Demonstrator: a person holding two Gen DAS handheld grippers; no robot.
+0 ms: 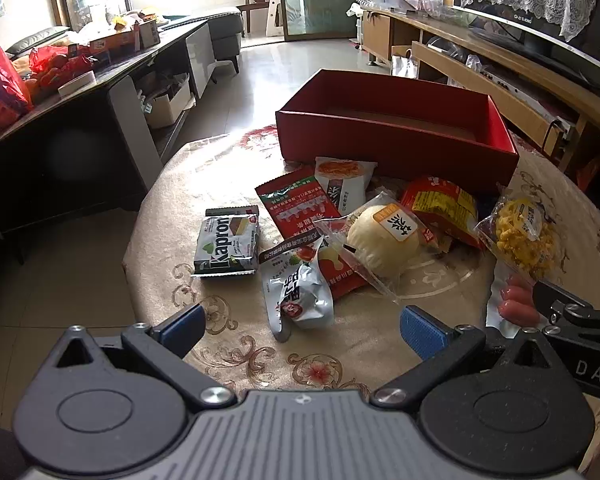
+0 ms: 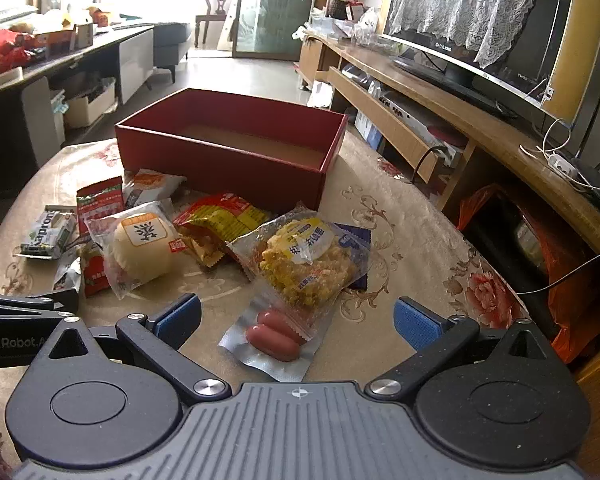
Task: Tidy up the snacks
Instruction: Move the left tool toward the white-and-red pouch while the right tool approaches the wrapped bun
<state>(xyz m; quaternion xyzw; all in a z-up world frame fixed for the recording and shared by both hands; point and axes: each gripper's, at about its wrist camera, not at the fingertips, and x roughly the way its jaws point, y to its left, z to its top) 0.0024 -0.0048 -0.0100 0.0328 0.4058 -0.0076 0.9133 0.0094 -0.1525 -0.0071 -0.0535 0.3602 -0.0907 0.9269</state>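
Observation:
An open red box (image 1: pixel 396 148) (image 2: pixel 228 168) stands at the far side of the round table, with nothing visible inside it. Snack packs lie in front of it: a Kapron wafer pack (image 1: pixel 228 246) (image 2: pixel 50 234), a silver pouch (image 1: pixel 300 288), a round bun in clear wrap (image 1: pixel 384 240) (image 2: pixel 144 250), a red-yellow bag (image 1: pixel 444 206) (image 2: pixel 220 220), a yellow crumbly snack (image 1: pixel 524 236) (image 2: pixel 308 264), and a sausage pack (image 1: pixel 516 304) (image 2: pixel 274 336). My left gripper (image 1: pixel 302 328) is open just short of the silver pouch. My right gripper (image 2: pixel 296 322) is open around the sausage pack.
The table has a floral beige cloth (image 1: pixel 236 344) (image 2: pixel 400 216). A dark sideboard (image 1: pixel 80 120) stands to the left. A wooden TV bench (image 2: pixel 440 120) with a screen runs along the right. An orange bag (image 2: pixel 540 248) sits beside the table on the right.

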